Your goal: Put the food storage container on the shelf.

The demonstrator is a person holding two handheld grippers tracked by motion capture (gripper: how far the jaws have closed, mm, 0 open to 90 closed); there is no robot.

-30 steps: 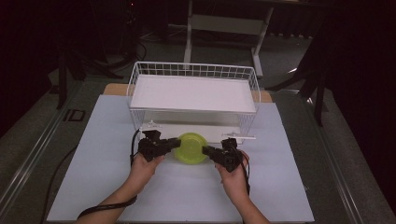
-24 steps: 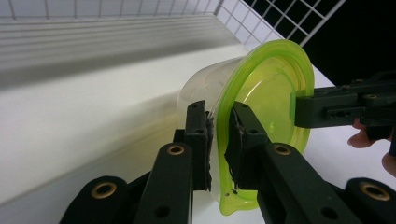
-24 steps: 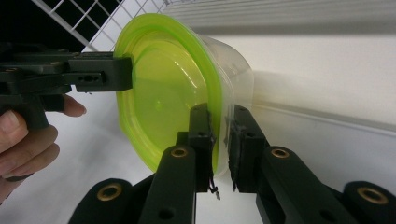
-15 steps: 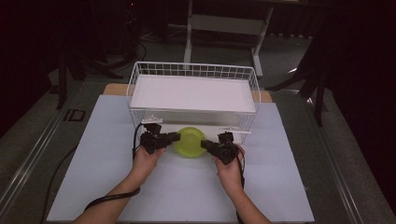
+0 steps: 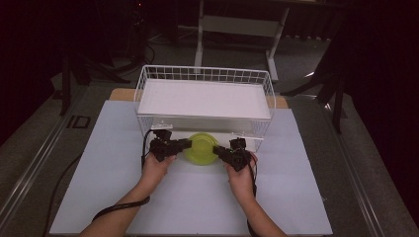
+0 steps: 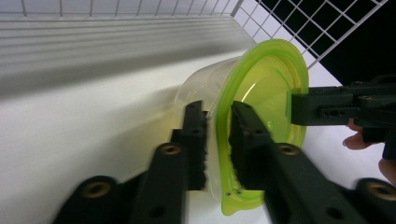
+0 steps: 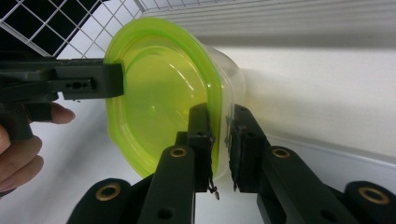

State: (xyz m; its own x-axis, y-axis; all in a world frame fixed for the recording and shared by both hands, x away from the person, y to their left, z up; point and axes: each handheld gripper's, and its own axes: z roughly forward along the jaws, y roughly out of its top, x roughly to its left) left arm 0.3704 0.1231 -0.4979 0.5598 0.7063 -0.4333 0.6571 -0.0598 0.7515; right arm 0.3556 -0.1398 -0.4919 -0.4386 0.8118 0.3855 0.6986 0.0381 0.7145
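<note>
- A table carries everything; its top is covered by a pale white sheet, with bare wood showing at the far edge behind the wire basket.
- The wire basket, white and rectangular, stands directly on the table at the far middle.
- A white board lies inside the basket, across its floor.
- A black cable trails over the table top, near and left of the basket.
</note>
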